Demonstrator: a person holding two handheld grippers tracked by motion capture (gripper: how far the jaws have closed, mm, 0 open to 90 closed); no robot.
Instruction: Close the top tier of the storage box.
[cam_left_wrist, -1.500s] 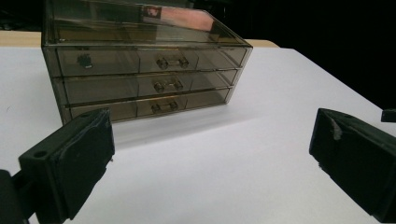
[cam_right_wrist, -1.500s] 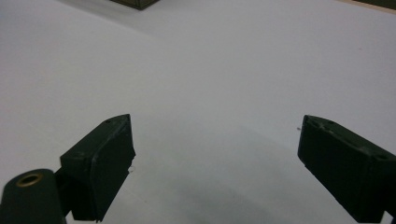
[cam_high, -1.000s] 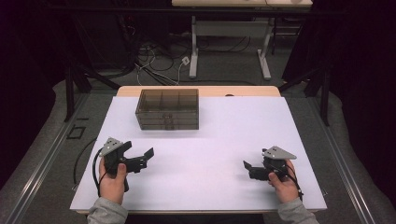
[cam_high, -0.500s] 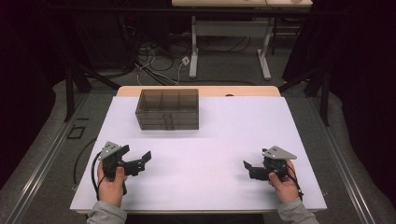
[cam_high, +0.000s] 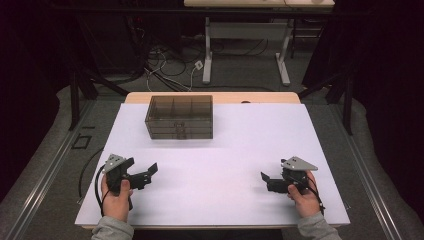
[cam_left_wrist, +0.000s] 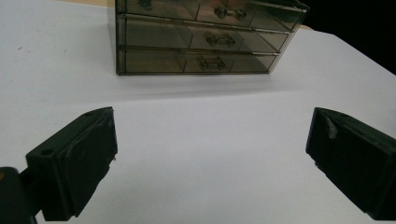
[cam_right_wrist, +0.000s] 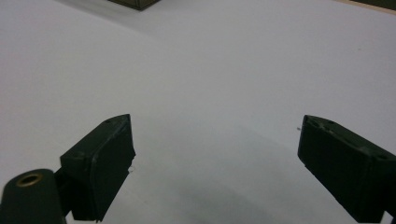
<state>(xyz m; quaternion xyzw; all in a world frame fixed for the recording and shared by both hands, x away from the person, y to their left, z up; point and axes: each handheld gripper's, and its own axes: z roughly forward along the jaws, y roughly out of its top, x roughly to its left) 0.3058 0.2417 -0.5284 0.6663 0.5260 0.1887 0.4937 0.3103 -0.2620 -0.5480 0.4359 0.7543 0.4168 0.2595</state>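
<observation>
Over on the near left, the left gripper sits low over the white table, held in the person's left hand, its black cable looping off beside it. Jaws spread wide apart there, nothing between them, and a grey three-cornered plate on top. In the left gripper view the two black blocky jaws frame bare white tabletop, pads looking matte and rubbery, and straight ahead stands the drawer organiser, well apart from the claw.

Moving toward the middle, that drawer organiser is at the far side of the table, a little left of centre: a smoky, see-through plastic box, squared off, three rows of drawers stacked up, small clear knobs on the fronts, all drawers flush. Nothing stands between it and either gripper, just smooth, plain white surface. The table's far edge shows a strip of pale wood.

Now the near right: the right gripper in the right hand, pointing leftward across the table, jaws also standing open and empty. The right gripper view shows the same wide gap over bare table, with a dark corner of the organiser just at the top edge.

Behind the table, cables lie tangled on the grey floor, beside white desk legs.
</observation>
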